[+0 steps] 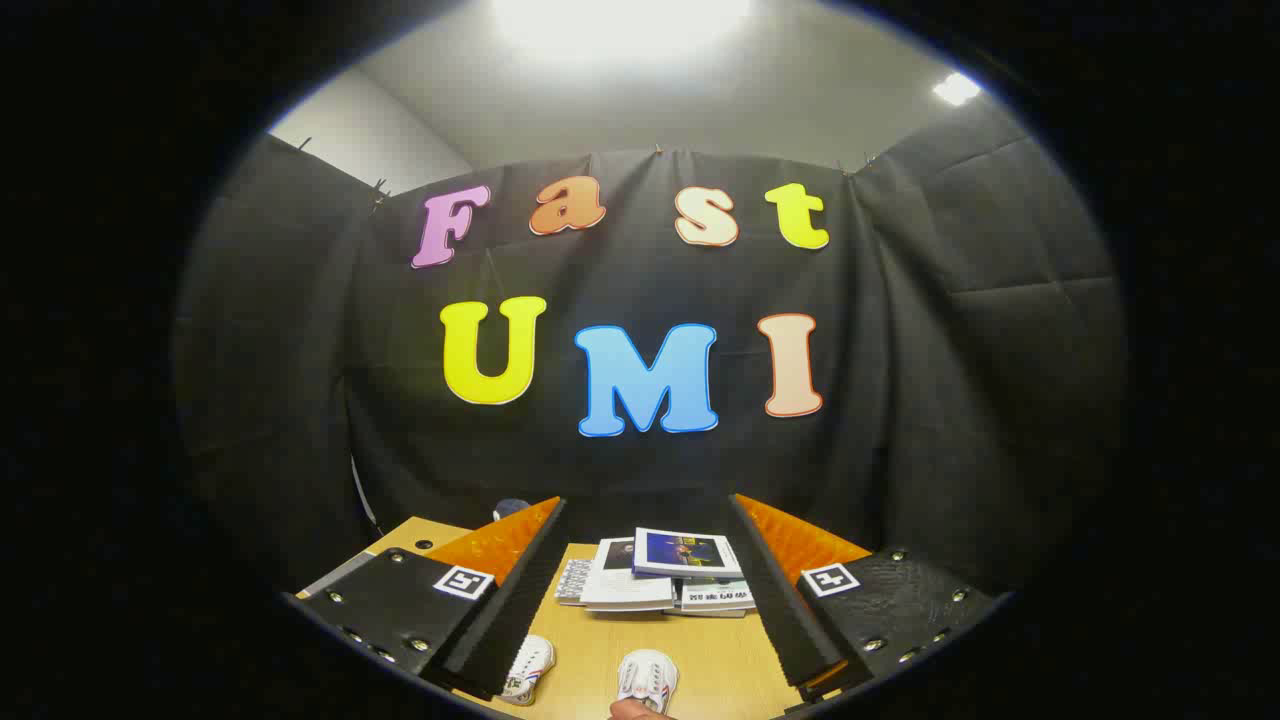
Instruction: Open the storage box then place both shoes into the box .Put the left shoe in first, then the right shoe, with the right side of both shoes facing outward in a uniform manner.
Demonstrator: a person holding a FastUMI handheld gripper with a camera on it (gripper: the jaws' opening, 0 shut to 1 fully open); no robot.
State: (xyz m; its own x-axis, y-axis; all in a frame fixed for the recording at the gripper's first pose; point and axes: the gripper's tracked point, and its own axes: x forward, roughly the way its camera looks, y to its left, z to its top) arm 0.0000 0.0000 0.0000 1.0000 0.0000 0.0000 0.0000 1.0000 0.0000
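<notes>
Two small white shoes lie on the wooden table point(720, 660) between my fingers, close to me. The left one point(528, 670) has red and blue stripes and sits against my left finger point(515, 585). The right one point(647, 680) lies nearer the middle, with a fingertip of a person's hand point(640, 710) touching its near end. My gripper point(645, 515) is held above the table, open wide, with nothing between its fingers.
A loose stack of books and booklets point(660, 575) lies on the table just beyond the shoes, between the fingers. A dark rounded object point(510, 507) peeks out behind the left finger. The black cloth wall stands right behind the table.
</notes>
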